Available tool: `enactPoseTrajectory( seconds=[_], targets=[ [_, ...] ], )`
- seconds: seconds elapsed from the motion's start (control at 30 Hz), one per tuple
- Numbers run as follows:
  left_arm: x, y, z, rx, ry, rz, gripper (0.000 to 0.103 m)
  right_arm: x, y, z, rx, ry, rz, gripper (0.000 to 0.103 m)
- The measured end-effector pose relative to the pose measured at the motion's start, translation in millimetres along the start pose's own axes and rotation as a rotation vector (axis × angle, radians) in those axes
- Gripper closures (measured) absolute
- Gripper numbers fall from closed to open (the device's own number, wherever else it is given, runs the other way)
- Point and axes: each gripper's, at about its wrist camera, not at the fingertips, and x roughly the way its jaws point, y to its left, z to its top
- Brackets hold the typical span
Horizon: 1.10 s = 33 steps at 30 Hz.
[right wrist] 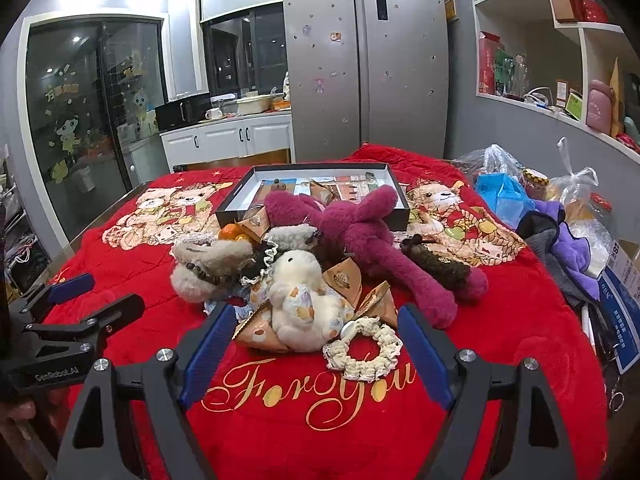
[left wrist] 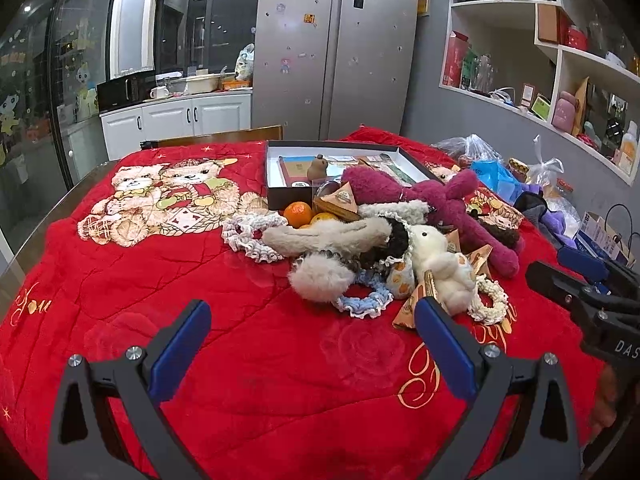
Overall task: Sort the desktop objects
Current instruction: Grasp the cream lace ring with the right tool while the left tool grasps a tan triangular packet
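A heap of things lies mid-table on the red blanket (left wrist: 160, 280): a magenta plush (left wrist: 440, 200) (right wrist: 372, 232), a white plush rabbit (left wrist: 440, 264) (right wrist: 300, 300), a beige plush (left wrist: 328, 240) (right wrist: 208, 264), oranges (left wrist: 298, 214), triangular paper packets (right wrist: 344, 276), and a cream crocheted ring (right wrist: 364, 348). Behind the heap stands an open black box (left wrist: 276, 196) (right wrist: 236, 210) with small items inside. My left gripper (left wrist: 312, 304) is open, just short of the heap's left side. My right gripper (right wrist: 316, 308) is open in front of the rabbit, pads touching nothing.
Plastic bags (left wrist: 480, 152), a purple cloth (right wrist: 576, 252) and cartons crowd the table's right edge. A wooden chair back (left wrist: 216, 138) stands behind the table, with a fridge (left wrist: 332, 48) beyond. Wall shelves (left wrist: 560, 80) run along the right.
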Motion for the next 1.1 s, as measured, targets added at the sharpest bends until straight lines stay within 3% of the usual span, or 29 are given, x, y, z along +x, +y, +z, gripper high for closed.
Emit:
enactPoseTrajectory(
  seconds=[0.57,0.73,1.1],
  targets=[
    [15.9,-27.1,-9.6,0.057,0.023,-0.062,0.001,5.3,-12.1,-12.1,-0.008,0.018,0.004,0.018],
    [32.7,-46.2,-14.0,0.102,0.046,-0.085,0.001,17.0,-20.7,-21.9,-0.051,0.042,-0.038,0.018],
    [62.7,-73.9,-14.3,0.160,0.086,-0.117,0.001,56.4,-49.0,-37.3,0.052,0.125,-0.033,0.018]
  ],
)
